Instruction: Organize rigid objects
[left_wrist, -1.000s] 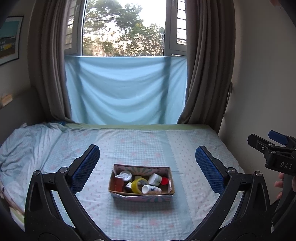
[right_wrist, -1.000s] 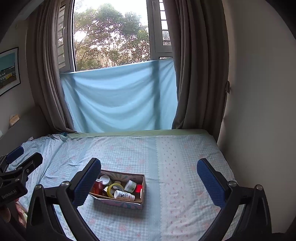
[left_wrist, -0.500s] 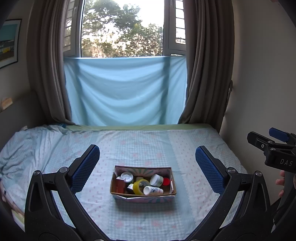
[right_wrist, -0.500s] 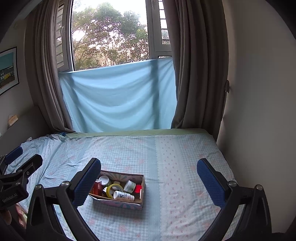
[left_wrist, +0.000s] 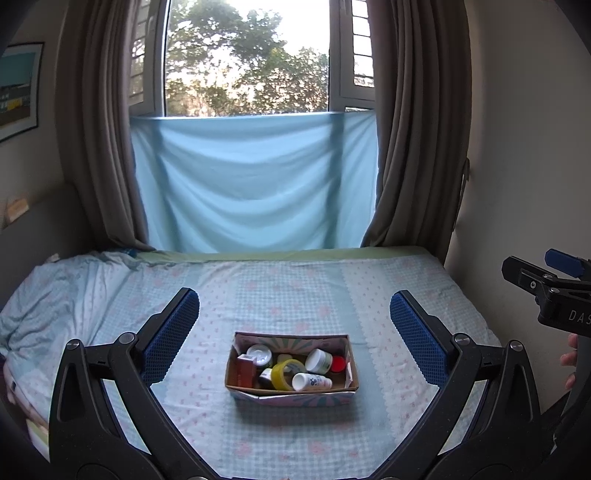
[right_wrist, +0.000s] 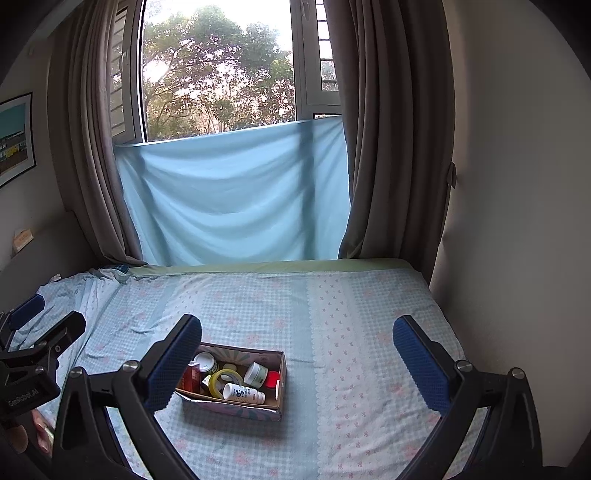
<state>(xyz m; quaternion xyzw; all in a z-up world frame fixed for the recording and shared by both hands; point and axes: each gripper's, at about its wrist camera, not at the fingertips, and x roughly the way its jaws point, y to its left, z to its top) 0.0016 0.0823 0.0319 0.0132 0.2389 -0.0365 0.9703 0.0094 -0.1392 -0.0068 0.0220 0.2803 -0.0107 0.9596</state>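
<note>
A small cardboard box (left_wrist: 347, 384) sits on the bed and holds several rigid items: a yellow tape roll (left_wrist: 284, 373), a lying white bottle (left_wrist: 312, 381), white-lidded jars (left_wrist: 318, 360) and a red carton (left_wrist: 245, 370). The box also shows in the right wrist view (right_wrist: 282, 373), low and left of centre. My left gripper (left_wrist: 293, 332) is open and empty, held above and short of the box. My right gripper (right_wrist: 297, 358) is open and empty, with the box just inside its left finger. Each gripper's body shows at the edge of the other's view.
The bed (left_wrist: 280, 288) has a light blue patterned sheet, rumpled at the left (left_wrist: 44, 295). A wall (left_wrist: 524, 166) runs along the bed's right side. Brown curtains (left_wrist: 417, 129) and a hung blue cloth (left_wrist: 255, 184) stand behind the bed under the window.
Both views have shifted only slightly; the box sits a touch lower in the left wrist view. Both grippers stay open and empty.
</note>
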